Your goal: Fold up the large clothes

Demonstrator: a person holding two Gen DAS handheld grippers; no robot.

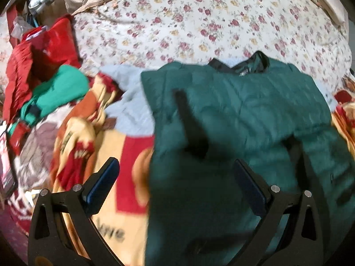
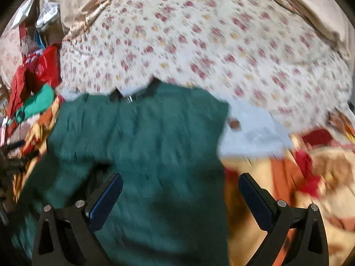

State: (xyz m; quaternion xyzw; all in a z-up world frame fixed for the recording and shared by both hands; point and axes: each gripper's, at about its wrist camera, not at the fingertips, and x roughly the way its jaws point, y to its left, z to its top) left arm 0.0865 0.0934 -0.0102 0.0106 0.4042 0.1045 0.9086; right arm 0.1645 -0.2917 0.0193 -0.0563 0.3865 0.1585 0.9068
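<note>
A large dark green garment (image 1: pixel 233 115) with a black collar (image 1: pixel 241 64) lies flat on the bed, collar pointing away. It also shows in the right wrist view (image 2: pixel 144 137). My left gripper (image 1: pixel 176 166) is open and empty, hovering over the garment's left edge. My right gripper (image 2: pixel 180 180) is open and empty, hovering over the garment's right edge. Both views are blurred.
A floral bedsheet (image 1: pixel 199 22) covers the far bed. A yellow, red and orange blanket (image 1: pixel 106 137) lies under the garment and shows at the right too (image 2: pixel 288 177). A pile of red and bright green clothes (image 1: pixel 44 77) sits at the left.
</note>
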